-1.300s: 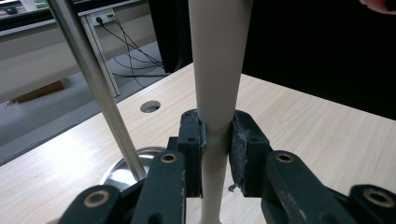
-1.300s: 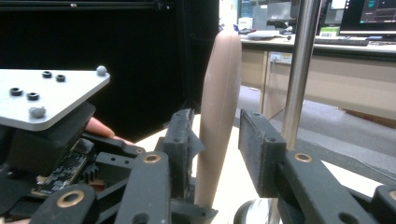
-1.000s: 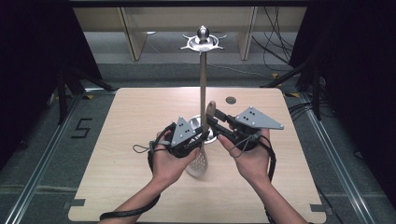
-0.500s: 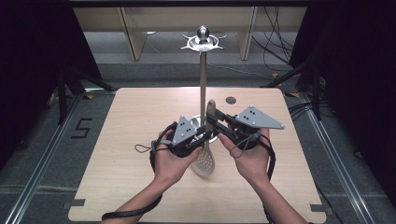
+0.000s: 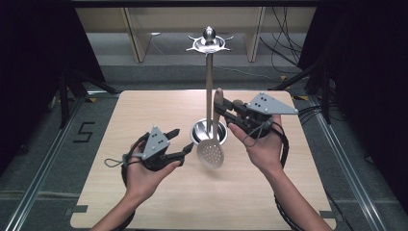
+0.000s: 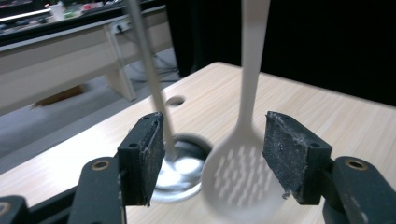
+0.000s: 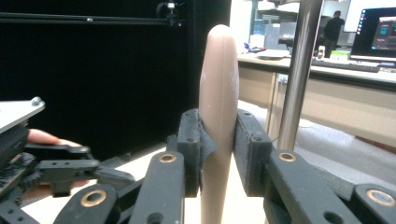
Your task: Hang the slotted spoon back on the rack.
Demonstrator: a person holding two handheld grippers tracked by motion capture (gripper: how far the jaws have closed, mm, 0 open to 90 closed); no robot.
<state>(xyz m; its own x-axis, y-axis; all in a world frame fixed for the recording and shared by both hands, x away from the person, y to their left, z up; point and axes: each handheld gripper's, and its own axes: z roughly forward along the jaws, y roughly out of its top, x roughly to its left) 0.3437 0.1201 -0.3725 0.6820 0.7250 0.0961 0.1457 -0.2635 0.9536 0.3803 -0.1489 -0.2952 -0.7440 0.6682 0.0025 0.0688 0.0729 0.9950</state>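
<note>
**Slotted spoon held by right gripper, left gripper let go**

High view: slotted spoon [image 5: 211, 151] hangs upright over the table [image 5: 144, 110], pale perforated bowl down, brown handle up. Right gripper [image 5: 226, 109] is clamped on the handle near its top. Spoon bowl sits just in front of the round metal base of the stand [image 5: 209, 82], whose pole rises right beside the handle. Left gripper [image 5: 180, 143] is off to the left of the spoon bowl, near it but not touching, jaws spread apart and pointing toward it. Both grippers are carried in a person's hands.

Left gripper view: left gripper [image 6: 212, 158] has just been opening; the jaws stand wide with the slotted spoon [image 6: 238, 179] bowl showing in the gap beyond them, pads clear of it. Nothing gripped. Stand [image 6: 180, 168] base lies behind the left jaw, pole blurred going up.

Right gripper view: right gripper [image 7: 218, 154] has both pads pressed on the slotted spoon [image 7: 218, 93] handle, which stands upright between them, rounded tip above the jaws. Stand [image 7: 299, 70] pole is just to the right, apart from the handle. Left gripper [image 7: 56, 170] shows at lower left.
</note>
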